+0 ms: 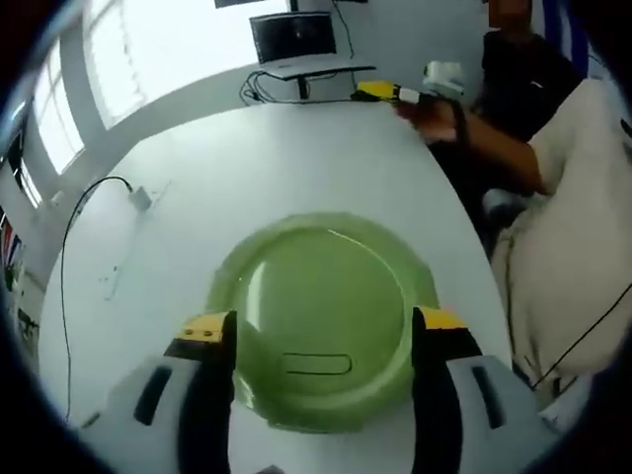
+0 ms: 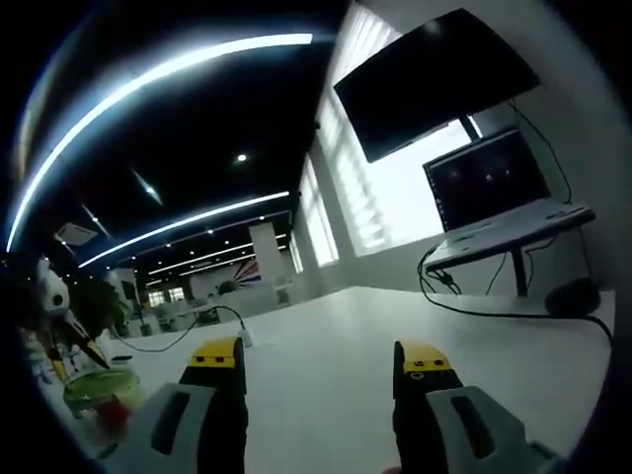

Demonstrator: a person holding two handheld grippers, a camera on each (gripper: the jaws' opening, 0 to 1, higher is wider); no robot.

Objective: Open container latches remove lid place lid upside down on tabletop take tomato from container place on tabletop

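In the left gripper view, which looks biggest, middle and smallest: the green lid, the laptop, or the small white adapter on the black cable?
1. Green lid, nearest the camera, so its lead is exaggerated.
2. Laptop, far back.
3. White adapter.

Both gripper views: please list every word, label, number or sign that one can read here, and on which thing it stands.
No text is readable in either view.
Round green translucent lid: an embossed oblong outline, no letters legible inside.
Dark monitor on the white table: screen too blurred to read.
Dark monitor on its stand: faint screen content, too small to read.
Wall-mounted black screen: blank.
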